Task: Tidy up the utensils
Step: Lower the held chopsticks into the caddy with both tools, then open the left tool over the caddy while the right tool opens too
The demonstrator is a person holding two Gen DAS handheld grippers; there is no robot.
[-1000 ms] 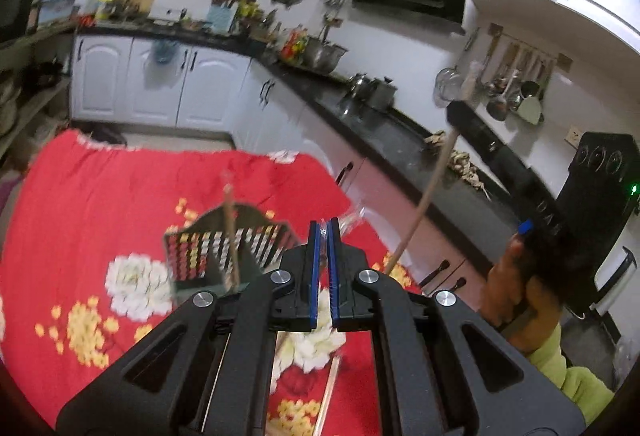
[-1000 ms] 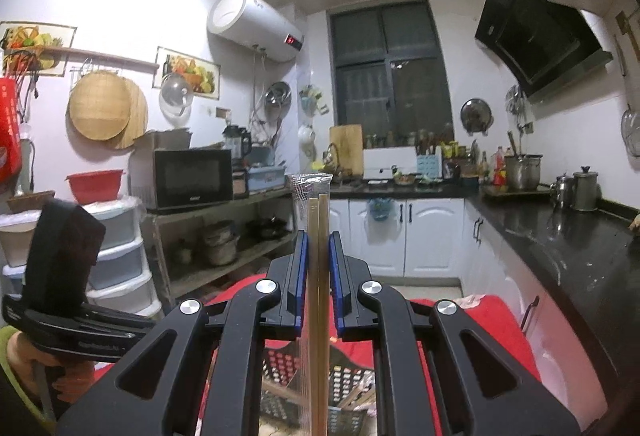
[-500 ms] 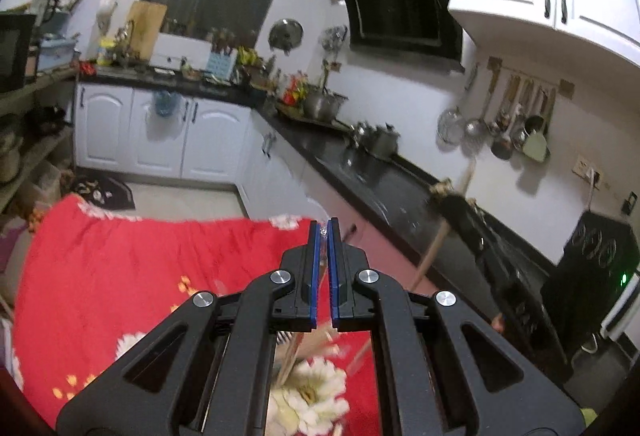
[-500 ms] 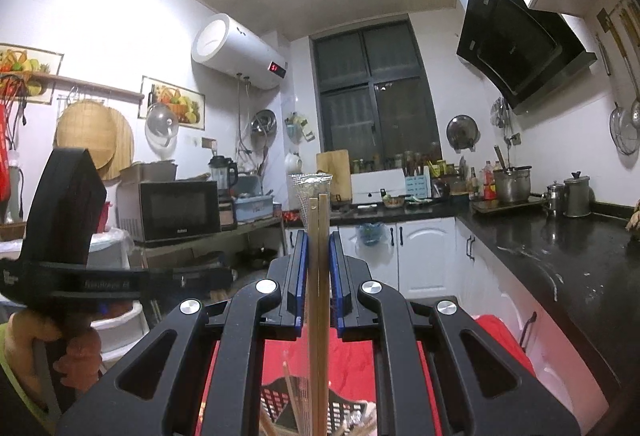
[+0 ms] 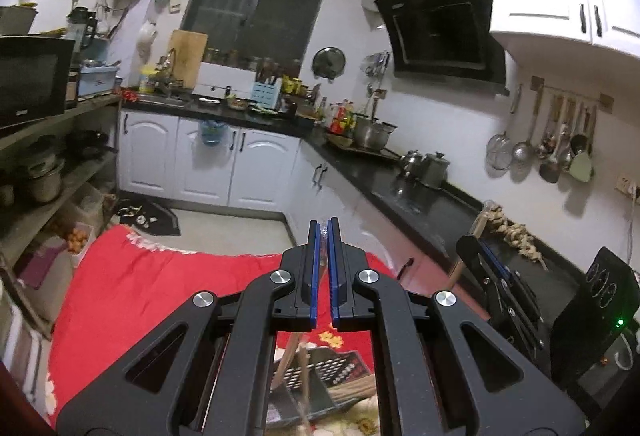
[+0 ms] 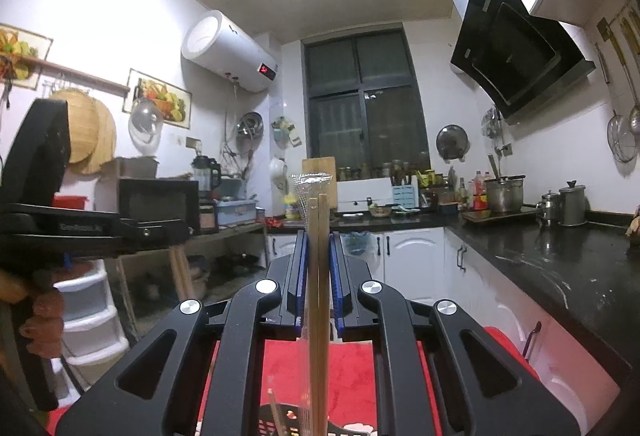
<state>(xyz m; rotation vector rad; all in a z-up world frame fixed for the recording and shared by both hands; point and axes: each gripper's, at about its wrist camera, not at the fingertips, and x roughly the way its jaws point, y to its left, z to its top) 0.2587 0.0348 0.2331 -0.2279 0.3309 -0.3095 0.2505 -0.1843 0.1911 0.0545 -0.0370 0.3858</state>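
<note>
Wooden chopsticks [image 6: 318,276], a pair standing upright in a clear wrapper, are pinched tight between the right gripper's [image 6: 318,256] blue pads, tips poking up at twelve o'clock toward the dark window [image 6: 362,108]. Over on the other side, the left gripper [image 5: 324,236] has its jaws all but closed on a thin clear sliver of something I can't make out. Down at six o'clock, the black perforated utensil basket [image 5: 320,376] sits on the red flowered cloth [image 5: 160,284] with sticks leaning inside it.
</note>
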